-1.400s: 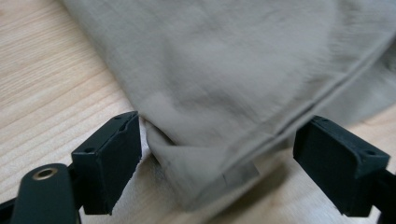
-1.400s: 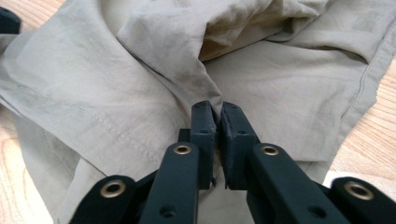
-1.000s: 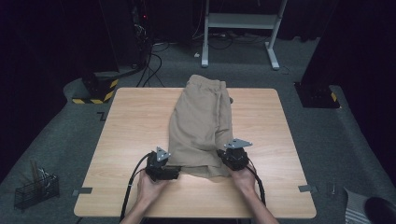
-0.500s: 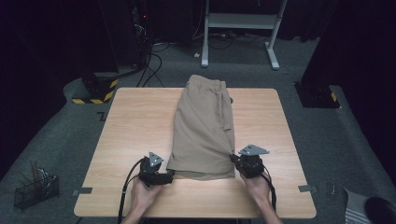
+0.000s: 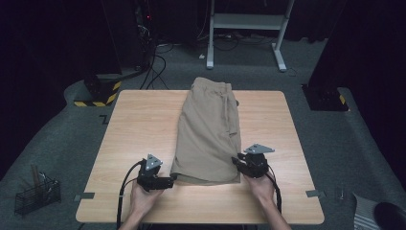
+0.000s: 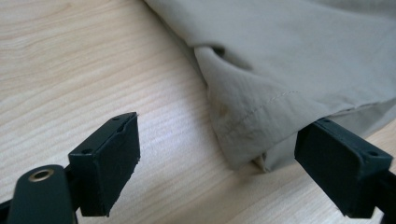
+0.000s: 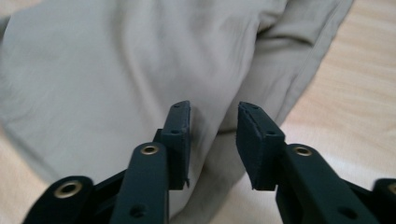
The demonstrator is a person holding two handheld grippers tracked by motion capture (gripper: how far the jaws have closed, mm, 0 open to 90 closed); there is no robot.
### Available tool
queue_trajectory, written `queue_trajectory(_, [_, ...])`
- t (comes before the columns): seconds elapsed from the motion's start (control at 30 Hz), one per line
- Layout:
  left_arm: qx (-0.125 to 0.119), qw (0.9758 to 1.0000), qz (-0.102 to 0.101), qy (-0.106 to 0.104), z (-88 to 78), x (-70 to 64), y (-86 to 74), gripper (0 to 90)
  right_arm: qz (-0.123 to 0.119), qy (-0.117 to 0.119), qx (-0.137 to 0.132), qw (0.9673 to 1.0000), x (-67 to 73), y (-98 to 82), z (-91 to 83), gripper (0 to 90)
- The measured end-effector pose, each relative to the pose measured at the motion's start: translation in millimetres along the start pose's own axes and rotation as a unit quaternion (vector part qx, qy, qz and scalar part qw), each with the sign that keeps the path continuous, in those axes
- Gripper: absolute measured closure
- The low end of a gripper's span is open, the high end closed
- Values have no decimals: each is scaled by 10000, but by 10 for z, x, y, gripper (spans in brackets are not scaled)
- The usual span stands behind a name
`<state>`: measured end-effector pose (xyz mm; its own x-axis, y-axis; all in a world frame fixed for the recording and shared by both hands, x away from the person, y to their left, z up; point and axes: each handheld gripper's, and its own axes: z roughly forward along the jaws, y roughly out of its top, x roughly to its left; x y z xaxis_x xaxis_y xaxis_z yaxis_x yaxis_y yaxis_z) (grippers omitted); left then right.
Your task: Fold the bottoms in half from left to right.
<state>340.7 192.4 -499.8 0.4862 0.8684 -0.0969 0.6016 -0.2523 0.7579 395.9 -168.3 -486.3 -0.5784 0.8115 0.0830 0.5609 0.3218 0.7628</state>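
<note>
A pair of beige shorts (image 5: 208, 134) lies folded lengthwise down the middle of the wooden table (image 5: 134, 124), waistband far, hem near. My left gripper (image 5: 171, 181) rests at the hem's near left corner. In the left gripper view its jaws (image 6: 219, 149) stand wide open, with the hem corner (image 6: 252, 126) lying between them, touching neither pad. My right gripper (image 5: 237, 162) sits at the hem's near right corner. Its jaws (image 7: 215, 116) have just been opening; a narrow gap shows between the pads, with the fabric (image 7: 116, 70) slack just beyond it.
A wire basket (image 5: 36, 194) stands on the floor at the left. A yellow-and-black striped base (image 5: 98, 91) and a white desk frame (image 5: 244, 28) stand beyond the table's far edge. Bare wood lies to either side of the shorts.
Both hands drew back toward the near edge and moved apart, pulling the hem out flatter and wider. The right gripper's jaws have parted.
</note>
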Motion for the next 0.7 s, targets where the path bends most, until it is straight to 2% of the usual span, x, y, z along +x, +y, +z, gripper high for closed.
queue_trajectory(0.17, [-150,9997,-81,-190,-76,45,48,147,147,4,-46,9999,-47,102,85,620])
queue_trajectory(0.33, [-143,9996,16,-263,-153,79,71,147,175,-63,-43,9998,-81,175,163,621])
queue_trajectory(0.47, [-223,9995,93,-219,-233,105,102,147,212,-101,13,9997,-83,196,215,630])
queue_trajectory(0.57, [-205,9997,71,-130,-188,130,142,148,185,-118,101,9997,-85,200,281,652])
queue_trajectory(0.7, [-189,9998,-55,-69,13,179,231,161,183,-132,200,9995,-104,193,368,708])
